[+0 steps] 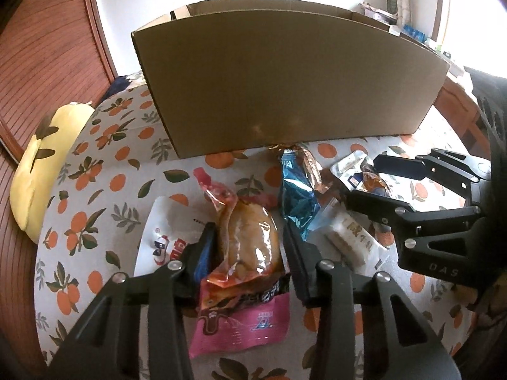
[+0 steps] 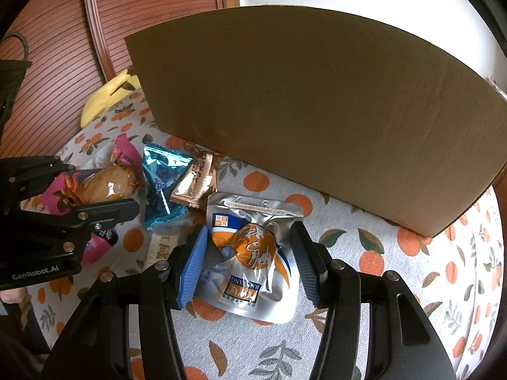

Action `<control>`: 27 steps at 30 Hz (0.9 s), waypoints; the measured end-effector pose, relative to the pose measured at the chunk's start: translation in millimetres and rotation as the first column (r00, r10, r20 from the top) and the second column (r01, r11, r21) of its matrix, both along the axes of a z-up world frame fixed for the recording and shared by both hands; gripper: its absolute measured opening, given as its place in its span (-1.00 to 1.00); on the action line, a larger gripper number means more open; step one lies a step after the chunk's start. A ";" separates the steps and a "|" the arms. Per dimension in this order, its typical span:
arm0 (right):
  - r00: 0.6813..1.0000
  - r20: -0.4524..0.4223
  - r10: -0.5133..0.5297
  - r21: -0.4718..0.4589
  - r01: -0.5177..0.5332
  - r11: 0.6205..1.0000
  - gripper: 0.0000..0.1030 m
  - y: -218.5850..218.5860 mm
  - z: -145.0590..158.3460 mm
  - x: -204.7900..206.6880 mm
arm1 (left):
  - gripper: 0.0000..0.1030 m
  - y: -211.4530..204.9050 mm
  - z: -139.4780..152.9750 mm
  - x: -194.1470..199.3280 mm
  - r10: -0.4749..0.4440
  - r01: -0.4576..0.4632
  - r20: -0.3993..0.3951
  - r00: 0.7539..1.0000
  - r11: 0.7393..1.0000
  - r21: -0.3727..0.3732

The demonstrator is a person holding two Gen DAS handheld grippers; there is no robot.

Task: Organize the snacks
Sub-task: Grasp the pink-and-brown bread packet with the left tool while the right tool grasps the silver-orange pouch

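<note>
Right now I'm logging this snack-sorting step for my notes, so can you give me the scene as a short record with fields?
surface: table with orange-print cloth
container: cardboard box, upright behind the snacks
left claw: open, fingers either side of the pink packet
right claw: open, fingers either side of the silver pouch
loose snacks: blue wrapper, copper wrapper, white bar
in box: not visible

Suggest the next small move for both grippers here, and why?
Probably close both. The left gripper straddles the pink packet and the right gripper straddles the silver pouch, jaws open either side. Neither is gripped yet; the cardboard box waits behind.
</note>
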State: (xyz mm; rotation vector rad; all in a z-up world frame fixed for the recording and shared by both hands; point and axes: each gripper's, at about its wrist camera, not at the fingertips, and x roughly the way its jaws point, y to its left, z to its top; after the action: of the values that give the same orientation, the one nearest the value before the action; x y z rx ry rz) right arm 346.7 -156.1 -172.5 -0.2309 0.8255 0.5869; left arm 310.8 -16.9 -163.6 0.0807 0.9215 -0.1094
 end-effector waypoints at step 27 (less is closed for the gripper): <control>1.000 0.018 -0.003 -0.041 0.003 0.999 0.02 8.8 -3.5 -0.5 | -0.33 21.8 47.1 -46.8 -0.028 0.051 0.147 0.989 0.987 -0.155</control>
State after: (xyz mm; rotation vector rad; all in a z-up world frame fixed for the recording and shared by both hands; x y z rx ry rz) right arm 346.2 -147.3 -176.0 -0.2724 0.8212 0.5645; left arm 264.0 4.9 -116.6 -0.0399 0.7639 -0.2104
